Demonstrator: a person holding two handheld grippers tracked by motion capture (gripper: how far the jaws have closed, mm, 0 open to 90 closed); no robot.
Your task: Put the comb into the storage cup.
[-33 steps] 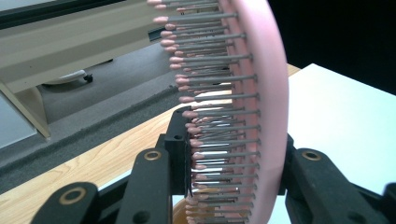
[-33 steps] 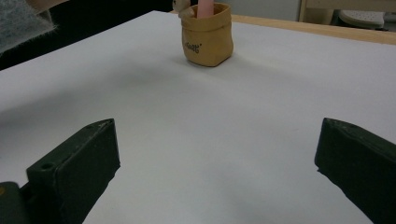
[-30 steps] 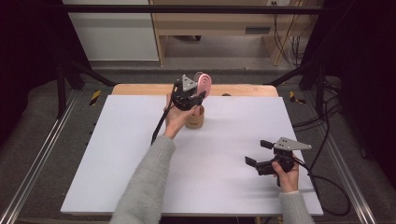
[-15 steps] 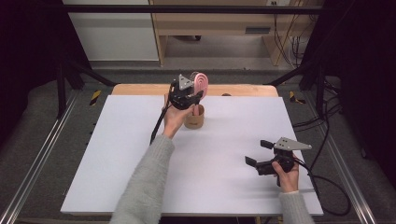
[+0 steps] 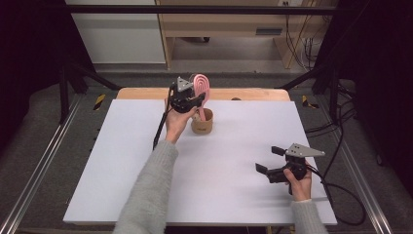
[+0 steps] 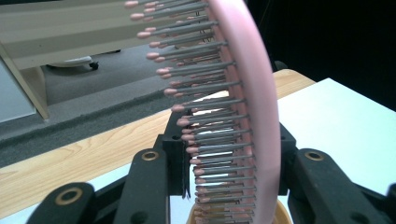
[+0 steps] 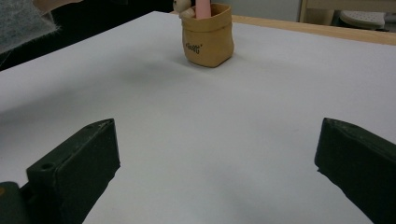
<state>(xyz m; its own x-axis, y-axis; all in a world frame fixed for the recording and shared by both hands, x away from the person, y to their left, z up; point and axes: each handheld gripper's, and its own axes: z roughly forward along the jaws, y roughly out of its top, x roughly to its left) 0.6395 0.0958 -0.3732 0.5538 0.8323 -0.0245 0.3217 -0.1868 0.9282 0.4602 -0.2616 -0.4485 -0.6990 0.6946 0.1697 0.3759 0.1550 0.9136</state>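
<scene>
Left hand-held gripper (image 5: 192,100) is clamped on the pink brush (image 5: 201,87), near the table's (image 5: 122,161) far edge. High view: brush handle runs down into the tan pot (image 5: 202,123), head sticks up above the gripper. Left gripper view adds detail: brush (image 6: 233,116) sits between the black jaws, bristles pointing left, pink back to the right; pot rim just visible at the bottom. Right hand-held gripper (image 5: 271,161) rests low at the near right, well apart from the pot, jaws wide apart and holding nothing. Right gripper view shows the pot (image 7: 208,41) side-on with the pink handle inside it, plus small print on the pot's wall, too small to read.
</scene>
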